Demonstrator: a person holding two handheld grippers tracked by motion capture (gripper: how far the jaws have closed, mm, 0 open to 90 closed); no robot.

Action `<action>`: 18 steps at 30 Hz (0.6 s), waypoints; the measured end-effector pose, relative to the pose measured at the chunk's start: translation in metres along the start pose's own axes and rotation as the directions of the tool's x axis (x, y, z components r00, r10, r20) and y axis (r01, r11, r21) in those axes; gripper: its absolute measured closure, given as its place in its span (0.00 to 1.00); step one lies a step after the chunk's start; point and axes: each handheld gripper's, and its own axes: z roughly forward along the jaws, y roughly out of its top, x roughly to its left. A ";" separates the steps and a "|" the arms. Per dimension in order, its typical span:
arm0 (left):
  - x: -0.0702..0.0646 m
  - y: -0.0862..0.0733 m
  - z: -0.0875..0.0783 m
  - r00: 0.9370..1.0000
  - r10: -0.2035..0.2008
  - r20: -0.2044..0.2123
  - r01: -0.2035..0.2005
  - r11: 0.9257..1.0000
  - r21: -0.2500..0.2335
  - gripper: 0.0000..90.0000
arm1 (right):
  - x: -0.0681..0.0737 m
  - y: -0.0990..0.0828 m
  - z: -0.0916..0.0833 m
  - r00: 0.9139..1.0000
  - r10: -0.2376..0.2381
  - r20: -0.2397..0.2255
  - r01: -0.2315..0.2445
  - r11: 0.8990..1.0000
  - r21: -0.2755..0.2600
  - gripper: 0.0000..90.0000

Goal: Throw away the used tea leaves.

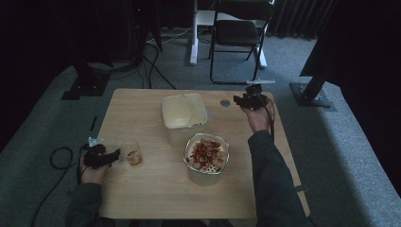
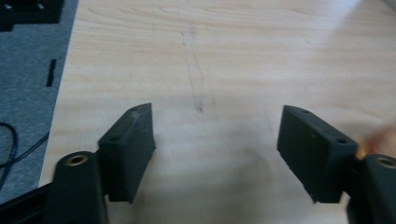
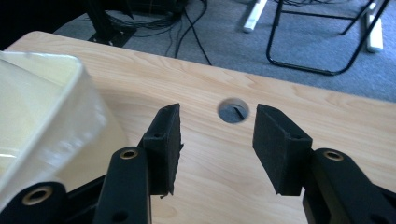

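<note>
A small clear cup (image 1: 134,156) with something brownish in it stands near the table's left edge. My left gripper (image 1: 117,155) lies just left of it, pointing at it. Its jaws stand open (image 2: 217,140) over bare wood, and a blurred orange patch (image 2: 380,140) shows at the right jaw. A pale square tub (image 1: 184,113) sits at the table's centre, with a bowl of red and white pieces (image 1: 206,153) in front of it. My right gripper (image 1: 238,100) is at the far right, open (image 3: 217,140) with nothing between its jaws, facing a round cable hole (image 3: 233,110). The tub's wall (image 3: 42,112) is to its left.
The wooden table (image 1: 156,194) stands on grey carpet. The cable hole (image 1: 225,102) is right of the tub. A black folding chair (image 1: 239,33) and stand feet with cables (image 1: 85,85) are beyond the far edge. A cable (image 1: 59,158) loops on the floor at left.
</note>
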 end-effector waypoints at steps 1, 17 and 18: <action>-0.001 -0.002 -0.003 1.000 0.005 0.008 -0.005 1.000 0.005 0.29 | -0.004 -0.002 -0.001 1.000 0.005 0.004 -0.005 1.000 0.001 0.57; -0.032 -0.016 -0.036 0.970 0.165 0.175 -0.156 0.985 -0.067 0.20 | -0.026 -0.066 0.001 1.000 0.020 -0.001 -0.020 0.998 0.060 0.54; -0.035 -0.016 -0.035 0.968 0.170 0.183 -0.158 0.985 -0.074 0.20 | -0.024 -0.072 0.000 1.000 0.007 -0.006 -0.007 0.998 0.065 0.53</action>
